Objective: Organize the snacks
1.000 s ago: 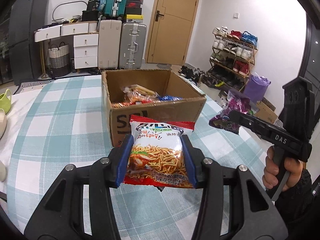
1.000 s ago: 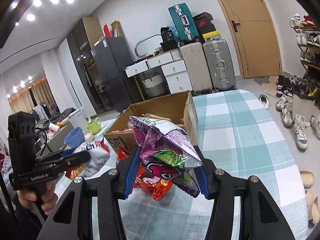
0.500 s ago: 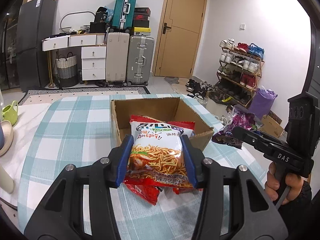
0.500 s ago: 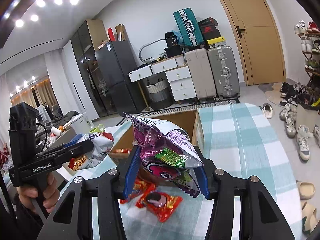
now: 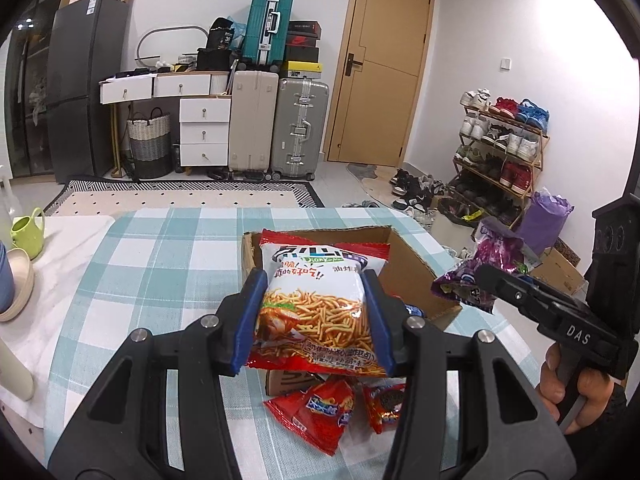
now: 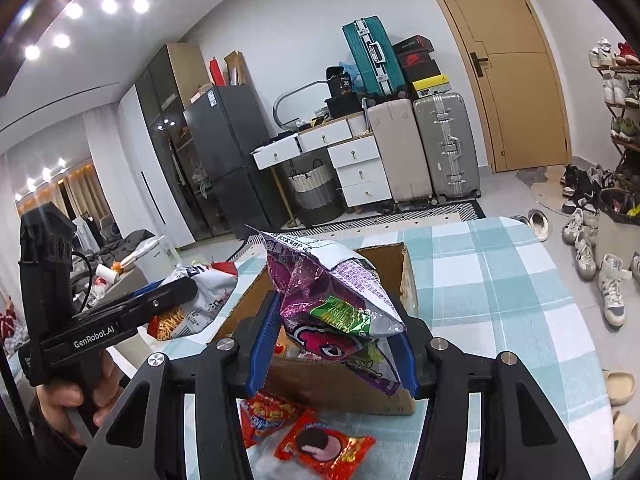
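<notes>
My left gripper (image 5: 314, 320) is shut on a red and white bag of fried noodle snacks (image 5: 318, 304), held in the air in front of an open cardboard box (image 5: 416, 268) on the checked table. My right gripper (image 6: 334, 340) is shut on a crinkled purple snack bag (image 6: 332, 304), held just above the near side of the same box (image 6: 400, 256). Each gripper shows in the other's view: the right one (image 5: 480, 276) with its purple bag (image 5: 492, 256) at the right, the left one (image 6: 176, 292) with its noodle bag (image 6: 196, 300) at the left. Two small red packets (image 5: 320, 412) (image 6: 320, 444) lie on the table before the box.
The teal and white checked tablecloth (image 5: 160, 264) covers the round table. A green cup (image 5: 26, 232) and stacked bowls (image 5: 16, 284) stand at the left edge. Suitcases (image 5: 280, 128), a drawer unit and a shoe rack (image 5: 500, 148) stand on the floor beyond.
Both grippers have risen with their bags still gripped. The box now sits lower in both views, and the red packets in front of it have come into sight.
</notes>
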`<state>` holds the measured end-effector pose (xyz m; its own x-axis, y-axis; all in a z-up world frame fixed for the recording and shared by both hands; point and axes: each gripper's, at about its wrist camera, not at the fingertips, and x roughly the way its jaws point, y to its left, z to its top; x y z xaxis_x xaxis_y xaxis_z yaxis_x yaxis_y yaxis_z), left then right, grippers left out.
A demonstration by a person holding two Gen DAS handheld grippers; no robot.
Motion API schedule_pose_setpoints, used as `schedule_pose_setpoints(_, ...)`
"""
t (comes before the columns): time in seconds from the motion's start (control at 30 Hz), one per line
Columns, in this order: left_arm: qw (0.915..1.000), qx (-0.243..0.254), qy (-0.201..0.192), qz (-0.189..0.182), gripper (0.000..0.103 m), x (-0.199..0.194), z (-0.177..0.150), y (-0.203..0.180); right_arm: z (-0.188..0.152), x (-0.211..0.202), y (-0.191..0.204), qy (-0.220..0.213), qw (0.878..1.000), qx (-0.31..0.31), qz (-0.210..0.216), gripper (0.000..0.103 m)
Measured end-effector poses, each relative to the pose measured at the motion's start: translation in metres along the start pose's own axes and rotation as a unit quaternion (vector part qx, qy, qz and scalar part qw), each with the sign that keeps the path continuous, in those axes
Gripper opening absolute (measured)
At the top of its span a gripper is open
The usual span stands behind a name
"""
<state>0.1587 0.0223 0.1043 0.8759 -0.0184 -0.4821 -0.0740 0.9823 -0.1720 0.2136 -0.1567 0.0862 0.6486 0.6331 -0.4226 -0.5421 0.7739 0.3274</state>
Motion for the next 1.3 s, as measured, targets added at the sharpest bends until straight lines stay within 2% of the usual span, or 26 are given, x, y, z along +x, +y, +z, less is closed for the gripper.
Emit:
schedule_pose_setpoints(0.67,0.9998,0.011,0.013,0.013,0.045,0.083,0.019,0.003,0.013,0.054,-0.003,0.025,0.999,-0.018,-0.013,0.052)
schedule_pose_setpoints(1.3,0.9992,0.014,0.037,0.007,0.045,0.142,0.009,0.007,0.005,0.098,-0.011,0.066,0.996,-0.037,-0.037,0.052)
